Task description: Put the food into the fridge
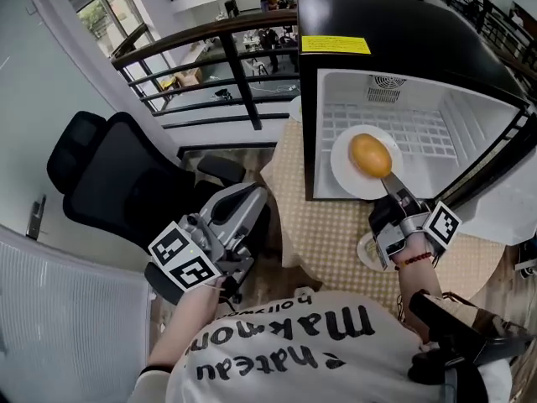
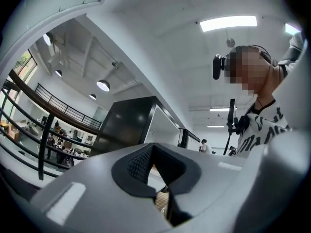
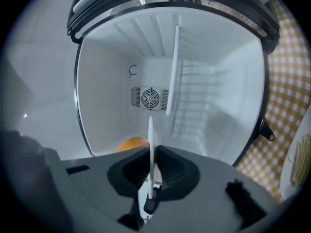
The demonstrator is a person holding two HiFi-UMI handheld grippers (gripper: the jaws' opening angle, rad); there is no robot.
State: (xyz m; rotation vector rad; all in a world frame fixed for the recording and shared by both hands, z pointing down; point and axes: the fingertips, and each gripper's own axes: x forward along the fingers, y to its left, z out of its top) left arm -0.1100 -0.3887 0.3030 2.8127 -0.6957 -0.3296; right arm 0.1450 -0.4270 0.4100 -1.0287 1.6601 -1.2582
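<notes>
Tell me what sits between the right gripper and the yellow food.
Only bare white plate: the right gripper pinches its rim, and the yellow food lies further in, as the head view shows.

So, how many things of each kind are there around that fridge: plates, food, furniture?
White plates: 2
Orange-yellow food item: 1
Fridge: 1
Office chair: 1
Total: 5
</notes>
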